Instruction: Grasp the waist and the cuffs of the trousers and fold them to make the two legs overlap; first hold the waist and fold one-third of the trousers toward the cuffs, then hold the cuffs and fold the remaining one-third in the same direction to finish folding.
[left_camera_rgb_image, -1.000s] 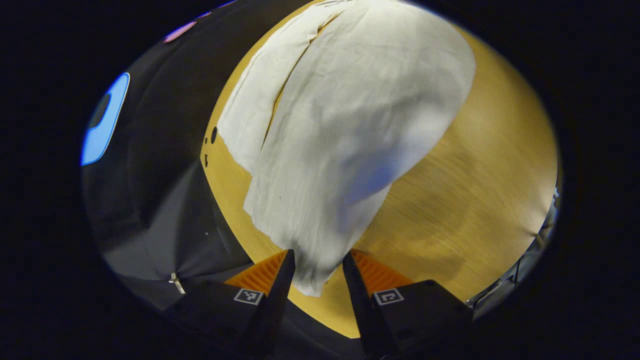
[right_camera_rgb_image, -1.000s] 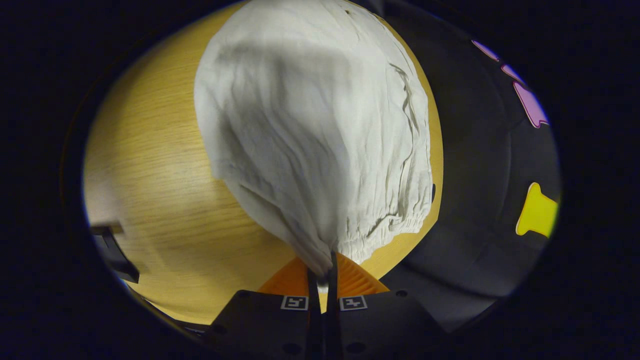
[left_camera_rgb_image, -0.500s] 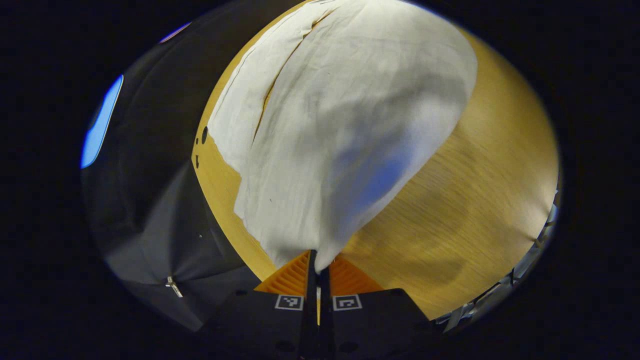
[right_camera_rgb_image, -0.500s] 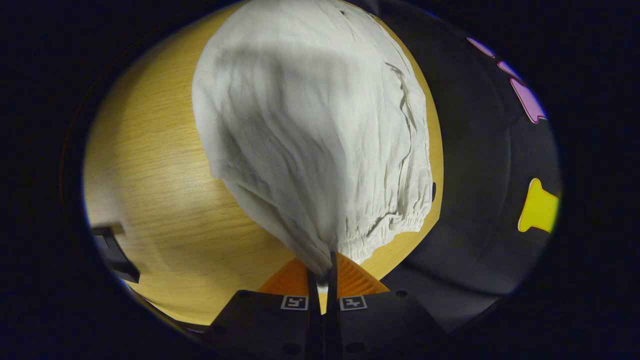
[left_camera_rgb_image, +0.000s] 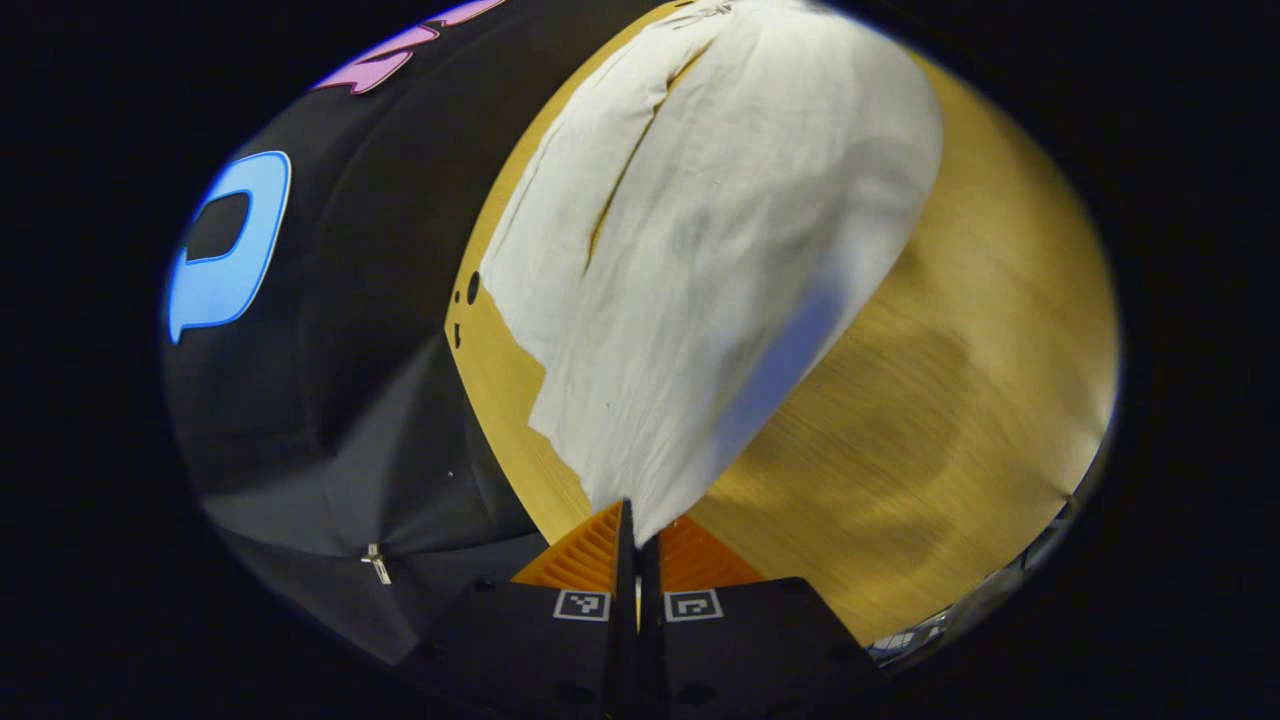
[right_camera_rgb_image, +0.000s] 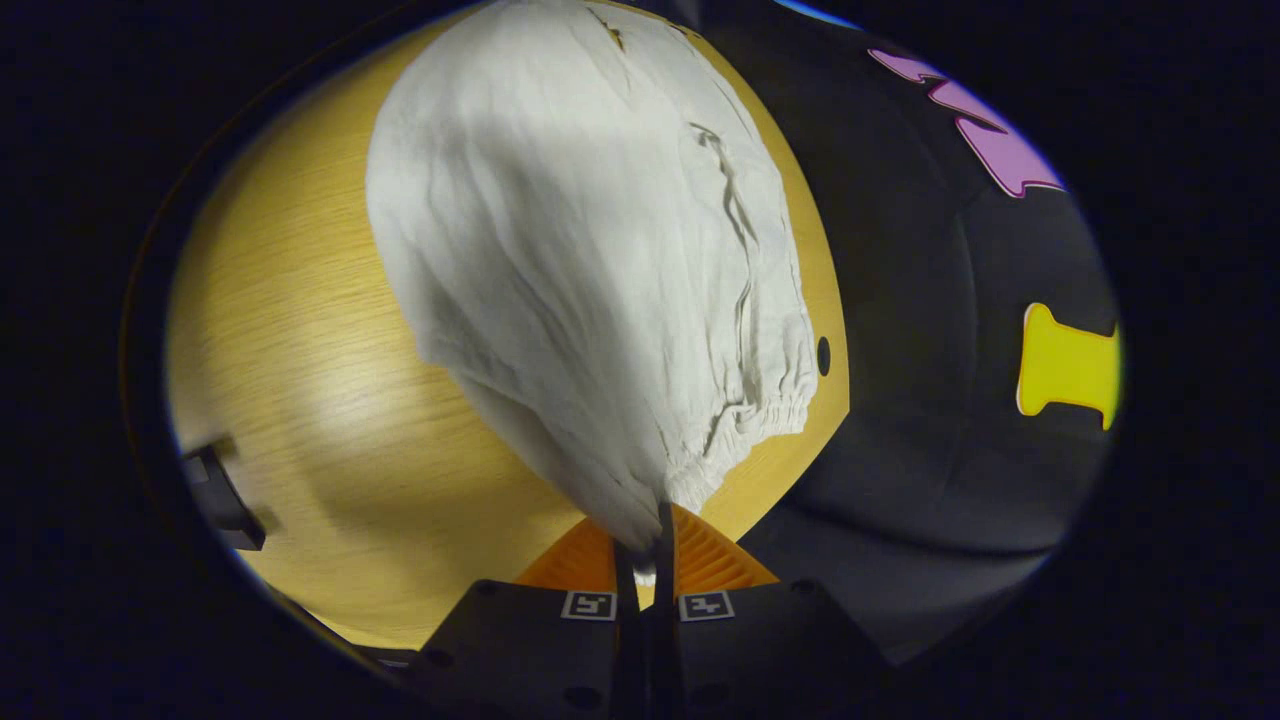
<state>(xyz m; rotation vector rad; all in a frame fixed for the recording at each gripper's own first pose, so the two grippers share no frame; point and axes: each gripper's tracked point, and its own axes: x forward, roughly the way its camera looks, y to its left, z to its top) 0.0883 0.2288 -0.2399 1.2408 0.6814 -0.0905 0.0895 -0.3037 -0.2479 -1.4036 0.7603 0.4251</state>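
White trousers (left_camera_rgb_image: 700, 260) in both closed tongs (left_camera_rgb_image: 637, 530)

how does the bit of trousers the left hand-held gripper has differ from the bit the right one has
The left hand-held gripper pinches a smooth, flat corner of the off-white cloth trousers at the cuff end. The right hand-held gripper pinches a gathered, wrinkled corner beside the ruffled elastic waistband. The left's cloth drapes in broad flat panels; the right's falls in many fine creases. Both corners are lifted off the wooden table, with both jaws closed on cloth.
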